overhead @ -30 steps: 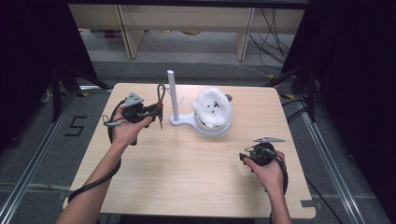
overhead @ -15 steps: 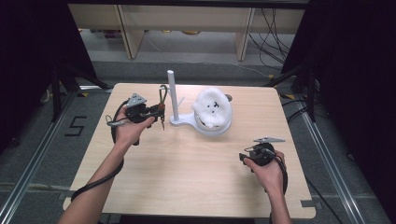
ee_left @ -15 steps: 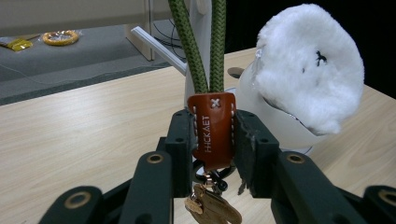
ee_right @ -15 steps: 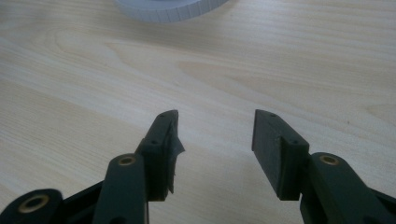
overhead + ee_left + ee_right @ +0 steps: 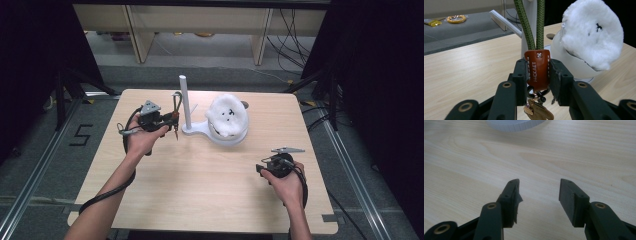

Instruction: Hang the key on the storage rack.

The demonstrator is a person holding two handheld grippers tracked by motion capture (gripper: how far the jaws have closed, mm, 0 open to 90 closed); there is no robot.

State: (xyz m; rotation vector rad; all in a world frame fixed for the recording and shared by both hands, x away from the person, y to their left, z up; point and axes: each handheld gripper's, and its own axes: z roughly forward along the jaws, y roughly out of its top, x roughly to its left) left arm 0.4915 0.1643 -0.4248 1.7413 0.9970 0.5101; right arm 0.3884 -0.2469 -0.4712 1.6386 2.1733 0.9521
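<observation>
Two grippers are showing in the high view. I'm seeing the left gripper (image 5: 172, 119) hovering over the far left part of the light wooden table (image 5: 200, 185), clamping the brown leather keychain tab with green cord loop (image 5: 175, 111). That keychain is sitting just left of the white upright post on a flat white base (image 5: 183, 102), cord loop standing upright beside the post; touching or not, I can't tell. Fluffy white plush toy with small black marks (image 5: 228, 114) is lying in the white round bowl (image 5: 227, 137) right of the post. Right gripper (image 5: 267, 169) is resting near the right front of the table, well apart from the stand.

Left gripper view: I'm looking at the black jaws pressing both sides of the brown leather tab (image 5: 538, 70), stamped lettering facing me. Green cord (image 5: 531, 25) is rising straight up from the tab in two strands, in front of the white post (image 5: 530, 15). Brass-coloured metal clasp and charm (image 5: 537, 110) are hanging below the tab. Plush toy (image 5: 591, 32) is sitting to the right in the bowl (image 5: 574, 66).

Right gripper view: I'm seeing the right gripper (image 5: 539, 190) jaws standing apart, nothing between them, bare table (image 5: 549, 152) underneath. Ribbed white rim (image 5: 515, 125) is showing at the top edge.
</observation>
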